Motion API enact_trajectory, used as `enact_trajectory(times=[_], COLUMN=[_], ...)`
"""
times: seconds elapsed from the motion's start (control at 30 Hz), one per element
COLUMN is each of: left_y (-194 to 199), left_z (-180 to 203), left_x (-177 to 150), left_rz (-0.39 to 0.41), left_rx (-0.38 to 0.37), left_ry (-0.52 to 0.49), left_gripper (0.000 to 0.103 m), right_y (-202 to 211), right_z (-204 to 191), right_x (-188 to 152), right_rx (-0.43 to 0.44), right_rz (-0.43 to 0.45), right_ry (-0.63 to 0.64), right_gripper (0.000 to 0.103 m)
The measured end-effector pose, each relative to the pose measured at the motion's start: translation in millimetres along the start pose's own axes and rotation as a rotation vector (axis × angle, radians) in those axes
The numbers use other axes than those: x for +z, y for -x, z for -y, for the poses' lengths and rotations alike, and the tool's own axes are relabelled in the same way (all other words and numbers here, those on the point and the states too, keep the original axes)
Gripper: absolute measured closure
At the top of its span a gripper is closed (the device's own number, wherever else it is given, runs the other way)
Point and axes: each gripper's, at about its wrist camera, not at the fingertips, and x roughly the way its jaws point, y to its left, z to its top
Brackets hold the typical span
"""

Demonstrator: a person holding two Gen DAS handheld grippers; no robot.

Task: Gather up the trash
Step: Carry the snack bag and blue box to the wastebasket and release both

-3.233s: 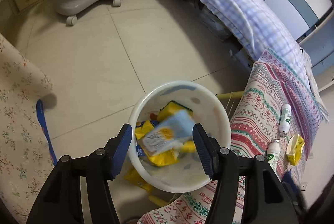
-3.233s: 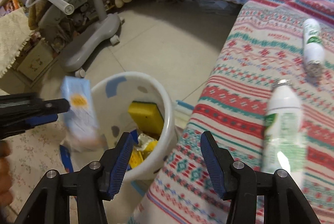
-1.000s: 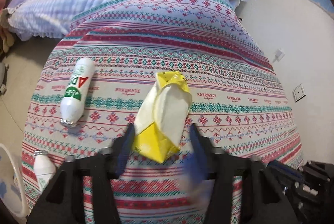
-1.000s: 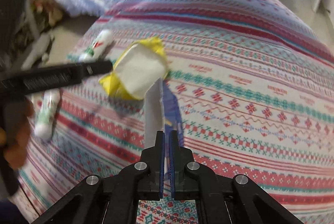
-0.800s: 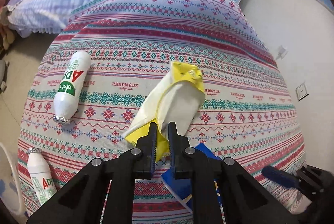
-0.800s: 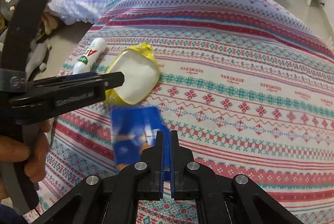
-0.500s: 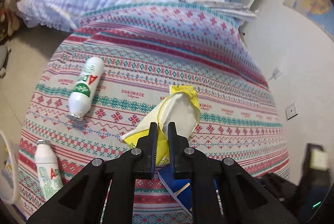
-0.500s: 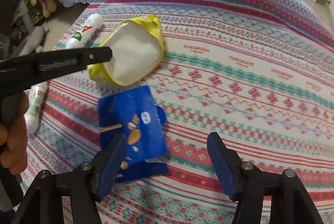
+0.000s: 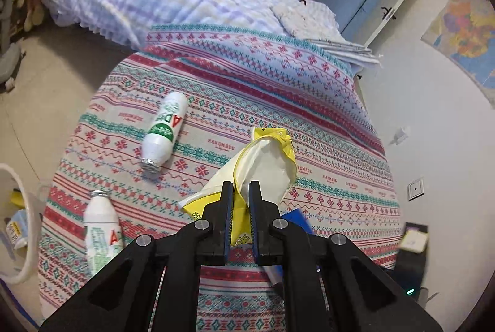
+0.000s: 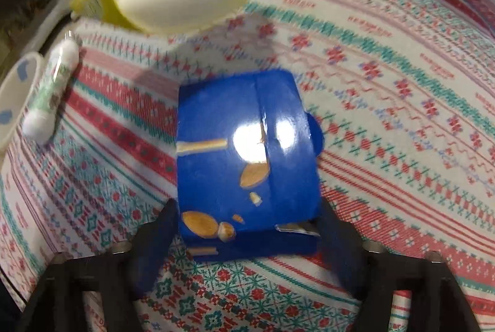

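Yellow and white wrapper [image 9: 263,165] is what my left gripper [image 9: 238,208] has: its fingers [image 9: 225,202] are pressed nearly together, pinching the wrapper's lower yellow edge, and the open white mouth of it stands up above the patterned cloth [image 9: 309,103] that covers the tabletop. In the right wrist view the same wrapper hangs at the top of the picture, over the cloth.

My right gripper [image 10: 247,226] points steeply down at a blue carton [image 10: 247,165] lying flat on the cloth. Its fingers [image 10: 154,239] are spread to either side of the carton's near end; they have just been closing in a little. The picture is blurred there, and I cannot tell for sure that the pads touch it, so I read them as not yet gripping.

Two white bottles with green labels lie on the cloth to the left: the far bottle [image 9: 164,131] well apart from the wrapper, the near bottle [image 9: 100,236] close to the cloth's edge. Past that edge sits the white bin [image 9: 21,239], on the floor, with trash already in it.
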Motion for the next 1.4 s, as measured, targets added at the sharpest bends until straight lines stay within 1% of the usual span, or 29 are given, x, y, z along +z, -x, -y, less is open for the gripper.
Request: enact_trajectory(times=[0.07, 0.13, 0.2, 0.27, 0.4, 0.43, 0.47, 0.57, 0.63, 0.87, 0.97, 1.13, 1.33, 1.4], left_y=[8, 19, 29, 38, 58, 65, 69, 84, 94, 125, 140, 162, 174, 175], left_z=[-7, -13, -20, -28, -50, -59, -65, -90, -109, -166, -195, -242, -281, -287], left_x=[1, 3, 3, 4, 5, 6, 6, 6, 6, -4, -8, -20, -29, -31], left_rz=[0.007, 0.027, 0.045, 0.059, 0.087, 0.097, 0.102, 0.118, 0.123, 0.137, 0.151, 0.164, 0.159, 0.158], left_rx=[-0.012, -0.020, -0.017, -0.012, 0.009, 0.018, 0.024, 0.047, 0.065, 0.131, 0.166, 0.199, 0.217, 0.222], left_ry=[0.014, 0.022, 0.025, 0.036, 0.061, 0.071, 0.077, 0.109, 0.133, 0.198, 0.231, 0.308, 0.380, 0.393], left_gripper=[0.093, 0.093, 0.093, 0.093, 0.093, 0.093, 0.093, 0.093, 0.093, 0.093, 0.093, 0.093, 0.093, 0.093], right_y=[6, 13, 28, 37, 51, 59, 64, 76, 82, 88, 85, 77, 64, 57], right_z=[2, 3, 1, 1, 8, 19, 21, 25, 27, 29, 19, -12, -61, -77], right_x=[1, 2, 2, 0, -7, -6, -9, 3, 3, 3, 4, 9, 16, 19], right_rx=[0.026, 0.030, 0.051, 0.063, 0.058, 0.058, 0.060, 0.084, 0.096, 0.072, 0.058, 0.088, 0.128, 0.137], right_rz=[0.021, 0.050, 0.101, 0.133, 0.174, 0.183, 0.201, 0.260, 0.288, 0.312, 0.319, 0.326, 0.309, 0.299], right_ry=[-0.040, -0.064, -0.082, -0.094, -0.127, -0.137, -0.151, -0.198, -0.237, -0.294, -0.290, -0.251, -0.157, -0.125], right_gripper=[0.033, 0.033, 0.033, 0.033, 0.033, 0.033, 0.033, 0.033, 0.033, 0.033, 0.033, 0.033, 0.033, 0.033])
